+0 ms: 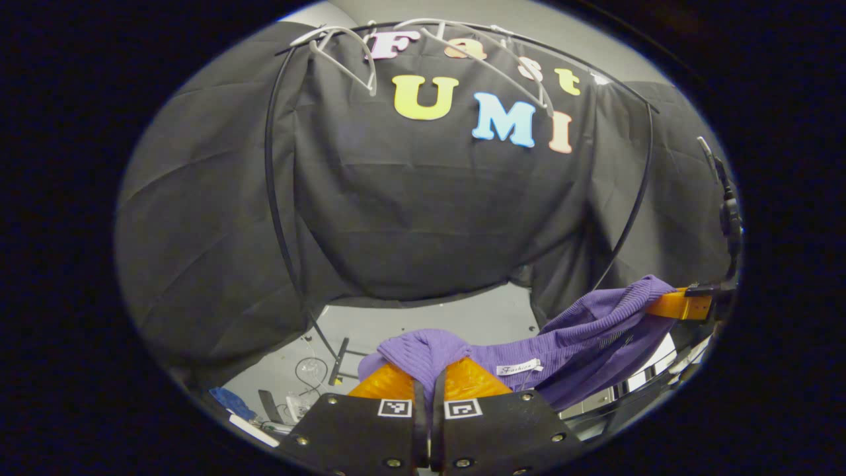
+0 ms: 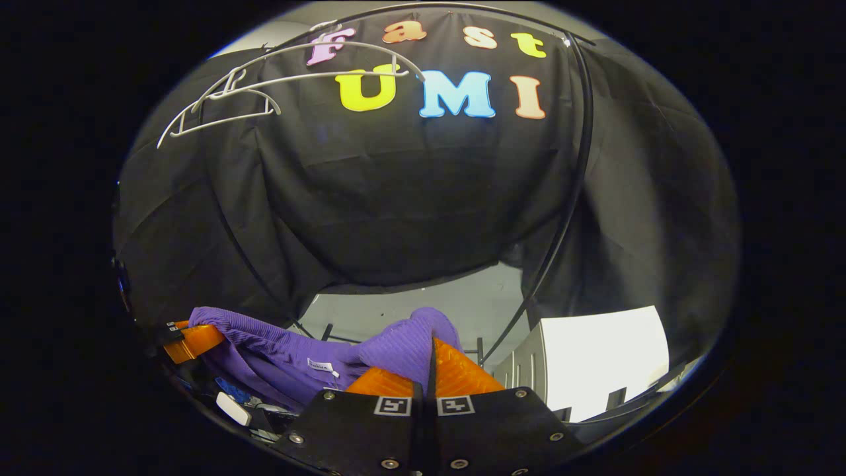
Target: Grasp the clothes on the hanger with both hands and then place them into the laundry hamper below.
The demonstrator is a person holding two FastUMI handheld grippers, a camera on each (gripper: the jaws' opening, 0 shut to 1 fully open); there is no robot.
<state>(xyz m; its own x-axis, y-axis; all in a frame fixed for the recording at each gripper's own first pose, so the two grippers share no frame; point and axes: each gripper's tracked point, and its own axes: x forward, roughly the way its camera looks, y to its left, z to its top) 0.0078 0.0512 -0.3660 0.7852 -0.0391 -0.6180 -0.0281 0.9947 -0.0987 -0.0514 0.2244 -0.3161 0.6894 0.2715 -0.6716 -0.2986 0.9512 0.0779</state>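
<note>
Left gripper view has my left gripper (image 1: 429,383) pinched tight on the purple garment (image 1: 581,350), my right gripper (image 2: 428,377) likewise, the cloth slung between them below the bare hangers (image 2: 264,86), so lowering into the hamper remains, I judge.

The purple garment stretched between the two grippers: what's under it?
Under the purple garment, the right gripper view shows a blue item and a white object. To the right stands a white hamper. The garment covers whatever lies directly beneath it.
</note>
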